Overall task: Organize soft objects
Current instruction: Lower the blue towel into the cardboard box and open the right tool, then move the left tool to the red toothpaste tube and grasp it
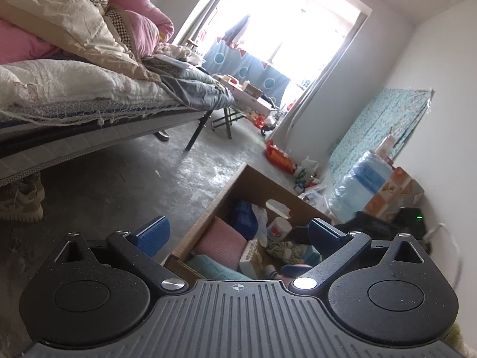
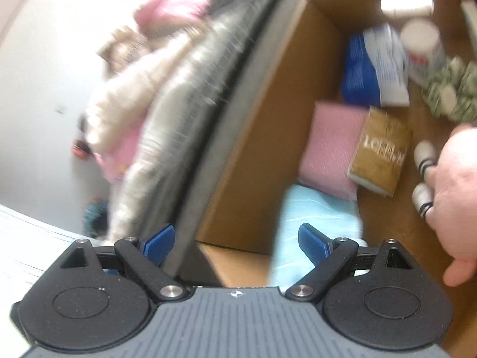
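Cardboard box [image 1: 226, 197] on a concrete floor holds a pink cloth [image 2: 331, 146] and teal towel [image 2: 316, 223]; left gripper [image 1: 238, 232] and right gripper [image 2: 235, 241] hover spread, empty.

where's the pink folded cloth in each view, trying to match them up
Left wrist: pink folded cloth sits low centre, inside the cardboard box against its left wall.
Right wrist: pink folded cloth lies right of centre, against the box's left wall.
Shared landmark: the light blue cloth right beside it, nearer the camera.
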Demonstrator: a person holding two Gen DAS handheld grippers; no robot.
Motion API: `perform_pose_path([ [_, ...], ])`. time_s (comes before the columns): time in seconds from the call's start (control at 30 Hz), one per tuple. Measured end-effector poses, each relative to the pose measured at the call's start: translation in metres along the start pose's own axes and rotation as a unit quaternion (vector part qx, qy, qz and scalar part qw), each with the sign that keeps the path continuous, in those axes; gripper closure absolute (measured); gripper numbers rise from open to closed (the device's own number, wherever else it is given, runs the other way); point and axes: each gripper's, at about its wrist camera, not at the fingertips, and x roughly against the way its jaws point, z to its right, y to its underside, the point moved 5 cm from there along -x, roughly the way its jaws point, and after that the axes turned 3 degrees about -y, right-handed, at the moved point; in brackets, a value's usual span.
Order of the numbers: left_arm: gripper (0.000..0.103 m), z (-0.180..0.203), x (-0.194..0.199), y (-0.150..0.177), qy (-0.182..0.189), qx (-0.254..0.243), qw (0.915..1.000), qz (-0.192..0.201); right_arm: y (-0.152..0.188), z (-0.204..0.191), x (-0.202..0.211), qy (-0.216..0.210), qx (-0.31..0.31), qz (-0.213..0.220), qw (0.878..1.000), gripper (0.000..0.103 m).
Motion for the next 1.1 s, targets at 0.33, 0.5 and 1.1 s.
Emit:
perform_pose_path([
  [0.33, 0.003, 0.051, -0.002, 0.008, 0.017, -0.046, 0.9986, -0.018, 0.052, -0.013, 0.131, -0.074, 0.064, 0.132, 0.986, 0.009],
  [0.5, 0.003, 0.098, -0.017, 0.024, 0.048, -0.078, 0.9945, -0.05, 0.11, 0.006, 0.202, -0.068, 0.071, 0.222, 0.97, 0.008],
  [1.1, 0.002, 0.334, -0.11, 0.167, 0.207, -0.249, 0.9064, -0.271, 0.235, 0.094, 0.324, 0.227, 0.034, 0.426, 0.875, 0.013],
])
